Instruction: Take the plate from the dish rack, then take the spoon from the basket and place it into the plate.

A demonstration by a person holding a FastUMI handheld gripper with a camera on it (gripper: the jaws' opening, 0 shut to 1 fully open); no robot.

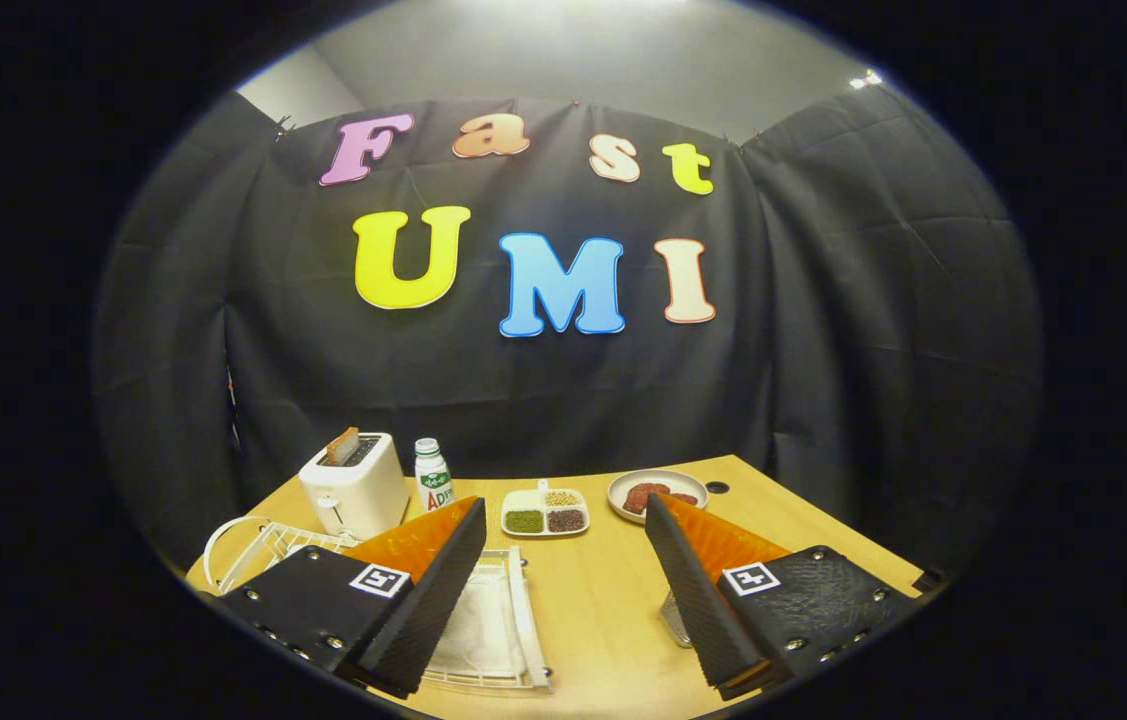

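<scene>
Dish rack (263, 545) sits low beside and behind the left finger, partly hidden; plate inside hard to make out. Gripper (563, 590) spread wide, holding nothing, over bare table (593, 600). Beyond: toaster (355, 485), bottle (432, 473), divided tray (545, 512), dish of food (656, 492).

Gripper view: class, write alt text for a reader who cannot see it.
The gripper hangs open above a wooden table, holding nothing. A white dish rack lies under one finger; beyond stand a toaster, a bottle, a sectioned dish and a plate of food.
</scene>
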